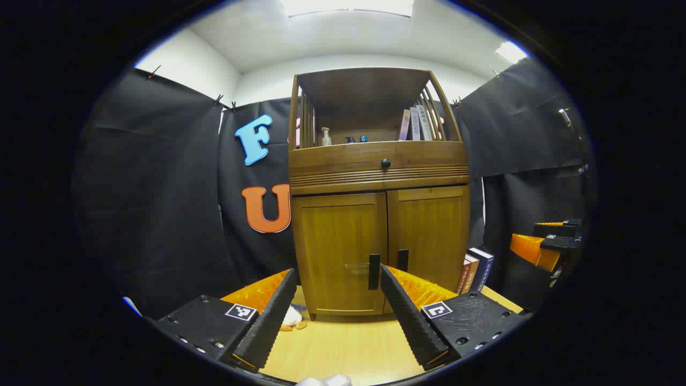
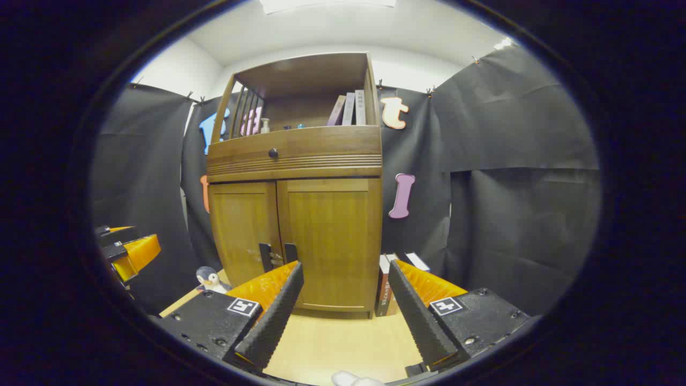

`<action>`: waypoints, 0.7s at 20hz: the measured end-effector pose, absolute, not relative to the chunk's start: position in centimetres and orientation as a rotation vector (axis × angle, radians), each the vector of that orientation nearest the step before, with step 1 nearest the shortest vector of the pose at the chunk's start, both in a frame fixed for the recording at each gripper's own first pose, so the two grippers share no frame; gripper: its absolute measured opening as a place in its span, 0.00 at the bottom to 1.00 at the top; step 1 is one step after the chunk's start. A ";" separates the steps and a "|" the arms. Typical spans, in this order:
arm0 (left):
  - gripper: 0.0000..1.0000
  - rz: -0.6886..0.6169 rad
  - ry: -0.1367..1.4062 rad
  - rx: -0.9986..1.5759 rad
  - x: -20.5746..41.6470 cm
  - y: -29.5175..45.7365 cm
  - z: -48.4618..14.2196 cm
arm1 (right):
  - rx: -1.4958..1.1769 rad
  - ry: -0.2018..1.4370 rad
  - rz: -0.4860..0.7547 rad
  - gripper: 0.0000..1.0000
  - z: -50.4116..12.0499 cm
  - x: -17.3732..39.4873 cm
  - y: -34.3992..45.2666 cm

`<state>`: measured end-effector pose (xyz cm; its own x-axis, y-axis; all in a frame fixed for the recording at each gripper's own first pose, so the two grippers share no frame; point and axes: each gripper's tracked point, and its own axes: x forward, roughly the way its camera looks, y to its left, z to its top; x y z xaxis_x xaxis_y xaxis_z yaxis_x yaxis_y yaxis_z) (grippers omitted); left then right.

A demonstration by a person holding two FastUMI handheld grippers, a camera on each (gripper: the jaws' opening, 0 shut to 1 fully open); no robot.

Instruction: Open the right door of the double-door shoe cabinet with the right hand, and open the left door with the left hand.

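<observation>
While both doors stay shut, left gripper (image 1: 337, 313) and right gripper (image 2: 345, 308) hang spread, empty, short of the shoe cabinet (image 2: 300, 241). Approach step; next, right door handle (image 2: 290, 253).

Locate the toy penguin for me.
In the right gripper view the toy penguin stands on the wooden table at the shoe cabinet's lower left corner, just beyond the right gripper's left finger.

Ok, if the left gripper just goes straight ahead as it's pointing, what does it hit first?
Probably the closed left door, near its dark handle; the open left gripper has nothing in between, though depth is hard to judge.
</observation>
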<state>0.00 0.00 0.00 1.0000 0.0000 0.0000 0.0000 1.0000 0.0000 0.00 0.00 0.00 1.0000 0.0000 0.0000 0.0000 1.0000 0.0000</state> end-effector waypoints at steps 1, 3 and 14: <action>0.96 -0.008 0.001 -0.001 0.1 0.0 0.0 | 0.002 -0.002 -0.007 0.99 0.1 -0.1 -0.1; 0.96 -0.014 -0.002 0.004 0.3 0.2 0.1 | 0.010 -0.007 -0.022 0.99 0.2 -0.4 -0.2; 0.96 -0.050 -0.004 0.018 0.3 0.4 0.2 | -0.001 -0.018 -0.063 1.00 0.3 -1.7 0.0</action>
